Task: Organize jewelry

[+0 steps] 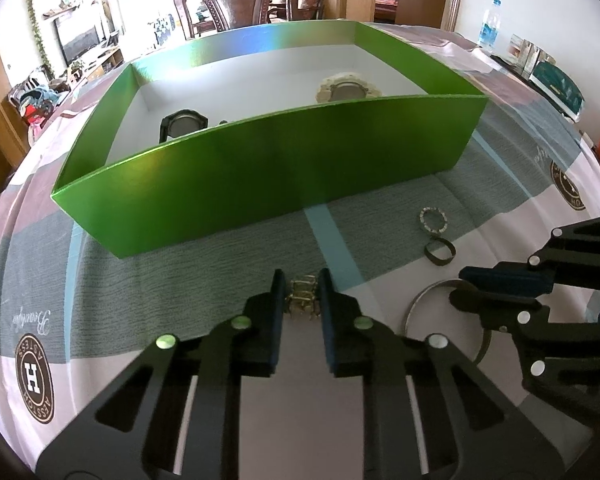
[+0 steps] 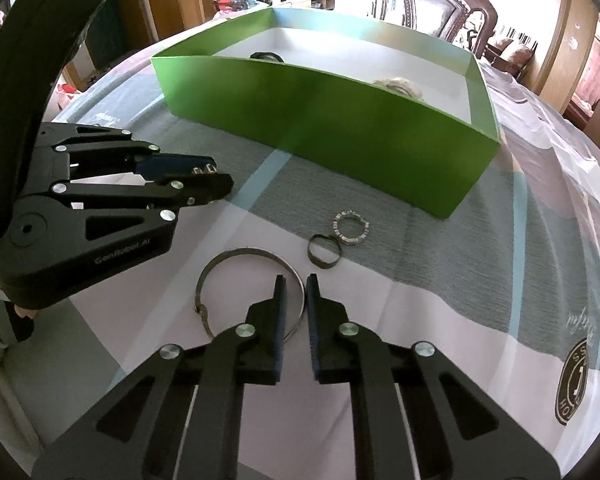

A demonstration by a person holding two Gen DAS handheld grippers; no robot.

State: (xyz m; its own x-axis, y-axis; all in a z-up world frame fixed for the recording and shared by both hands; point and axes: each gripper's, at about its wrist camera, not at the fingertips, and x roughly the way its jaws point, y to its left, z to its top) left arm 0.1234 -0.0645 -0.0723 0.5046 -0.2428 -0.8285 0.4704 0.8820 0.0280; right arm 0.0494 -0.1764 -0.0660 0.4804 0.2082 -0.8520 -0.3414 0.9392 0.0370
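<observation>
Patchwork cloth point(image 1: 148, 280) covers the table. Left gripper point(image 1: 304, 292) is clamped on a gold link bracelet point(image 1: 302, 300); right gripper point(image 2: 296, 300) pinches the large bangle point(image 2: 220, 264). Beyond them lie two small rings point(image 2: 350, 227), then the green box point(image 1: 260, 168).

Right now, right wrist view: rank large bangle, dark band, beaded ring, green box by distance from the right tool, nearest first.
1. Large bangle: its rim passes between the right tool fingertips.
2. Dark band: just ahead, slightly right.
3. Beaded ring: touching the band's far side.
4. Green box: farthest, across the cloth.
</observation>
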